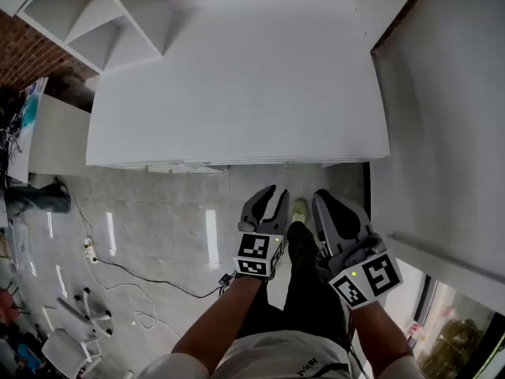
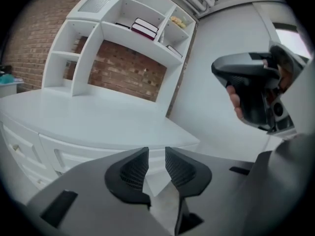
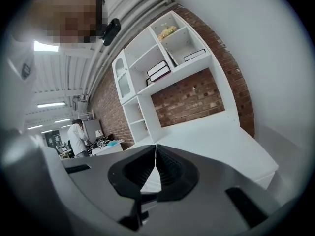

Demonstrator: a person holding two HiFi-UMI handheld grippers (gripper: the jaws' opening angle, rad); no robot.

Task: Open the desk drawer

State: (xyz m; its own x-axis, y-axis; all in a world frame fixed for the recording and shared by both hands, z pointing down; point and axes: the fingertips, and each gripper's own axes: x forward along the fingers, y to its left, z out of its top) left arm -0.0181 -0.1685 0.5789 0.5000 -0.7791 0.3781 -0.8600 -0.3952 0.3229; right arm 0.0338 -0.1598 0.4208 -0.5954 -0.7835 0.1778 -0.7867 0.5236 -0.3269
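the person stood in front of the white desk (image 1: 237, 77), with both grippers held out just short of its front edge and not touching it. the left gripper (image 2: 156, 154) had its jaws a little way apart, and nothing was between them. the right gripper (image 3: 155, 149) had its jaws pressed together at the tips, with nothing in them. the drawer (image 2: 69, 154) sat under the desk top, on the front, and looked shut. a white shelf (image 2: 128, 28) with books (image 2: 145, 28) stood at the back, against a brick wall (image 2: 130, 65).
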